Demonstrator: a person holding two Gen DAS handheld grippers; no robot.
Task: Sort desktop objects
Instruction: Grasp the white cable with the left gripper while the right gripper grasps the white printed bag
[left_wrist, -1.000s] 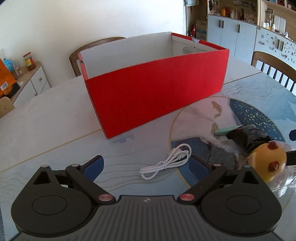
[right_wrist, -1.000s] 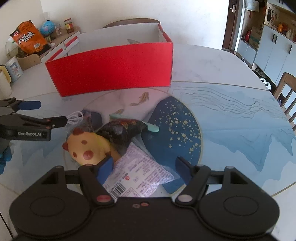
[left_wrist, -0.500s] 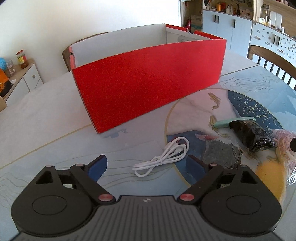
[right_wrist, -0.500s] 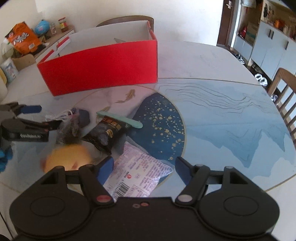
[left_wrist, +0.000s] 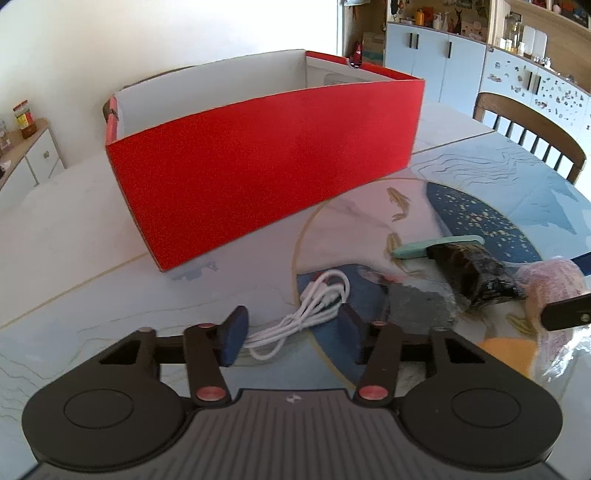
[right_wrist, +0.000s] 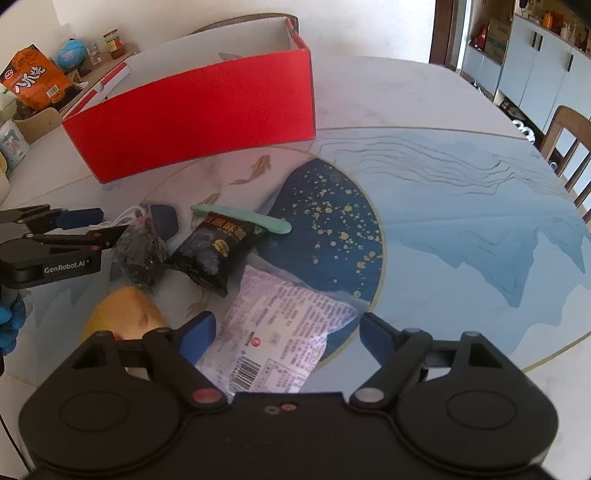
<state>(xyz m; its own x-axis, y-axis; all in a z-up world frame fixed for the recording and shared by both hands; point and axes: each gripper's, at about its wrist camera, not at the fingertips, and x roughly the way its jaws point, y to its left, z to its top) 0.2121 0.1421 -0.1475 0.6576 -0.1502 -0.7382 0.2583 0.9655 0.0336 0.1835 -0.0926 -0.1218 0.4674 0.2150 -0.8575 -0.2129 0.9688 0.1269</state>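
Observation:
A red open box (left_wrist: 266, 158) stands at the back of the table; it also shows in the right wrist view (right_wrist: 199, 110). My left gripper (left_wrist: 291, 336) is open, its pads on either side of a coiled white cable (left_wrist: 314, 306) lying on the table. My right gripper (right_wrist: 284, 336) is open over a pale pink printed packet (right_wrist: 280, 332). Between them lie a black snack bag (right_wrist: 218, 247), a clear bag of dark bits (right_wrist: 142, 247), a mint green flat tool (right_wrist: 243, 219) and a yellow round toy (right_wrist: 125, 314).
The round table has a blue and gold painted pattern (right_wrist: 332, 221). Wooden chairs (left_wrist: 532, 125) stand at the right and behind the box. A side cabinet with an orange snack bag (right_wrist: 33, 77) is at the far left.
My left gripper has moved forward and its fingers have narrowed around the white cable. My right gripper has pulled back over the pink packet. The yellow toy has rolled nearer to me.

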